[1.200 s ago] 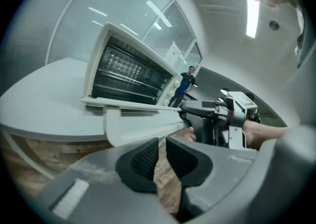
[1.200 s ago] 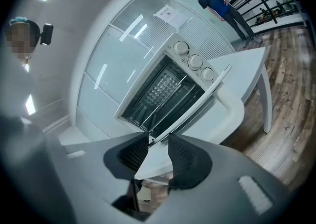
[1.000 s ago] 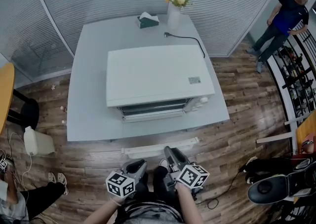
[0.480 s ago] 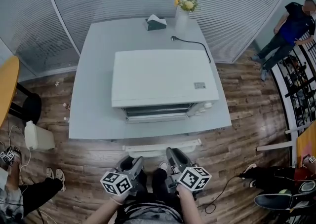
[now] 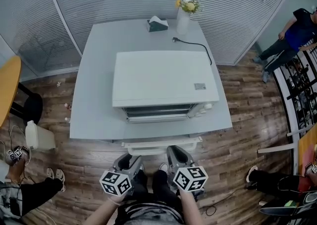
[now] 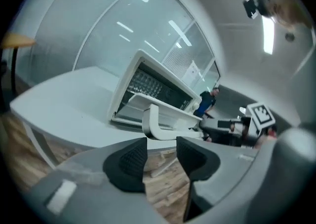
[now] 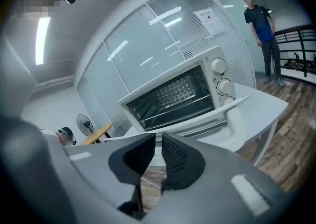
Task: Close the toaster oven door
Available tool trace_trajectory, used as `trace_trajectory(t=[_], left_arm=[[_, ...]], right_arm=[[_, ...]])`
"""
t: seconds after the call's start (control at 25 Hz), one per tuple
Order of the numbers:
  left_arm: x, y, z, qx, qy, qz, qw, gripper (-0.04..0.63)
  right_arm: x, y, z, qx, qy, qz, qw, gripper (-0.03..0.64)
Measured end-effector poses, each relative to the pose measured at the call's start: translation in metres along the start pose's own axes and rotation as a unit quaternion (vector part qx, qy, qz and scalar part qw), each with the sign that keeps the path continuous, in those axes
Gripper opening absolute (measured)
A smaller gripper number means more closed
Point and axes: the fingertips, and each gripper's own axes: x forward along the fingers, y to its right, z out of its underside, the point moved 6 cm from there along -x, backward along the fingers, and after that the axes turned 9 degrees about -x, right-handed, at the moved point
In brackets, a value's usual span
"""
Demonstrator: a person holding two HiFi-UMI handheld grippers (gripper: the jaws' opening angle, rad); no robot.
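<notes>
The white toaster oven (image 5: 163, 83) stands on the grey table (image 5: 91, 95). Its door hangs open toward me, and the white door handle (image 5: 161, 146) juts past the table's front edge. Both grippers are held low in front of the table, short of the handle. My left gripper (image 5: 124, 162) has just been opening; its jaws stand wide apart and empty (image 6: 160, 156), with the handle (image 6: 158, 129) ahead of them. My right gripper (image 5: 177, 155) has just been closing; only a thin slit remains and nothing is between the pads (image 7: 158, 156). The oven's rack and knobs (image 7: 219, 77) show beyond it.
A tissue box (image 5: 157, 23), a vase of flowers (image 5: 186, 13) and a loose power cord (image 5: 195, 45) sit behind the oven. Ribbed partition walls close the back. A white bin (image 5: 38, 137) and an orange table (image 5: 7, 90) are at the left; a person (image 5: 297, 33) stands far right.
The left gripper's marker cube has drifted a little left and down in the head view. The right gripper stays in place. The person at the right has stepped toward the edge.
</notes>
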Motion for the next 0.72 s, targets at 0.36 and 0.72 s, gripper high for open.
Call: trace_trajectory(t=[0.36, 0.72], left_arm=[[-0.016, 0.044, -0.013, 0.433, 0.018, -0.088, 0.8971, 0.201], [0.028, 0.060, -0.010, 0.595, -0.086, -0.081, 0.7948, 0.123]], right_arm=[[0.002, -0.002, -0.007, -0.026, 0.000, 0.003, 1.000, 0.044], [0.004, -0.001, -0.013, -0.041, -0.005, -0.005, 0.999, 0.046]])
